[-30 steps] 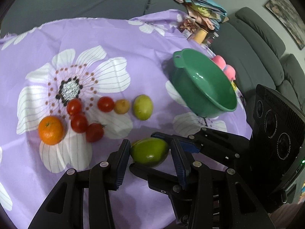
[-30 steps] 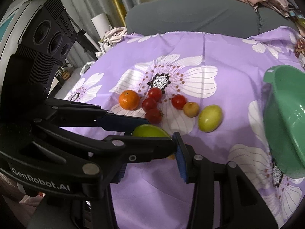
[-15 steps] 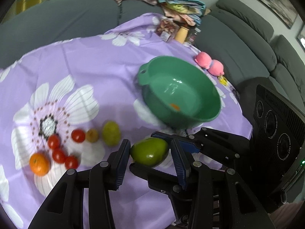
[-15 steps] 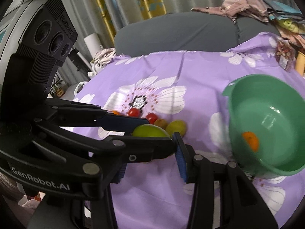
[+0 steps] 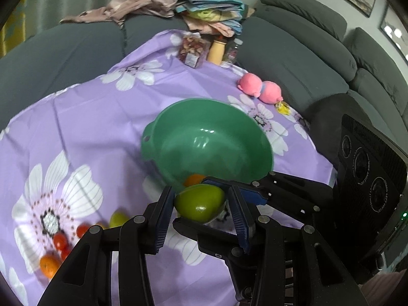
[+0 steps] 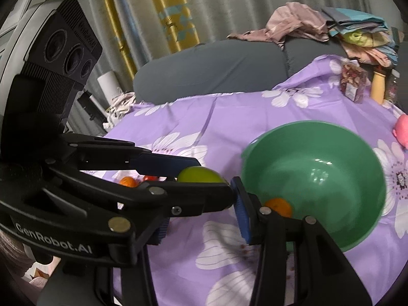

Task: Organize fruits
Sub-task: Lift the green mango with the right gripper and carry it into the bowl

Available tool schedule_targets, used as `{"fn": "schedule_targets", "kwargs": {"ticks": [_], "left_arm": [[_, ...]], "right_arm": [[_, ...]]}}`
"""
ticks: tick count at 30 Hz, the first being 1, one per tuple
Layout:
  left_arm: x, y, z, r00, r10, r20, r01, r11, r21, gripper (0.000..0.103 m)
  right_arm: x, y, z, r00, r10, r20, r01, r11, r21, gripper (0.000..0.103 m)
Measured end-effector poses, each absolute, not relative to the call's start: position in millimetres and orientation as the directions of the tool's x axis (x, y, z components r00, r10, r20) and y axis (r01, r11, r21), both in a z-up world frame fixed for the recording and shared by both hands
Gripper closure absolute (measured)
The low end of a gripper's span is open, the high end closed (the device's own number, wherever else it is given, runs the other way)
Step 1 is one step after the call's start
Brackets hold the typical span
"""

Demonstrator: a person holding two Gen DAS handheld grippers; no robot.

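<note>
A green mango (image 5: 199,204) hangs above the purple flowered cloth, just at the near rim of the green bowl (image 5: 204,137). My left gripper (image 5: 200,196) is shut on its sides. My right gripper (image 6: 201,204) crosses in from the right and is shut on the same mango (image 6: 199,176), one pad above it and one finger beneath. A small orange (image 6: 278,206) lies in the bowl (image 6: 318,165). Another orange (image 5: 48,265), red tomatoes (image 5: 61,241) and a yellow-green fruit (image 5: 118,219) lie on the cloth at lower left.
A pink plush toy (image 5: 260,90) lies beyond the bowl. A snack bag (image 5: 191,51) and a bottle (image 5: 216,51) stand at the cloth's far edge. A grey sofa (image 5: 293,58) with piled clothes wraps around the back and right.
Both grippers have risen and carried the mango from beside the row of fruits to the bowl's near rim. The fruits on the cloth now lie far at the lower left.
</note>
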State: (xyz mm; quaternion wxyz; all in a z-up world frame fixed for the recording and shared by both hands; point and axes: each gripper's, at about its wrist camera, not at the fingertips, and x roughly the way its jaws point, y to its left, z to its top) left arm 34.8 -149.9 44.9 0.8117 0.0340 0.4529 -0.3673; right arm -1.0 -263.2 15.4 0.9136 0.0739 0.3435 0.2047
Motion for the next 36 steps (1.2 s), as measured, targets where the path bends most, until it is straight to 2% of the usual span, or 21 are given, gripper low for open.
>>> {"fn": "schedule_targets", "kwargs": {"ticks": [36], "left_arm": [[63.9, -214.1, 37.1, 0.264, -0.573, -0.776, 0.687, 0.677, -0.266, 0.059]], "right_arm": [[23.1, -320.5, 3.0, 0.72, 0.371, -0.586, -0.22, 0.923, 0.315, 0.058]]}}
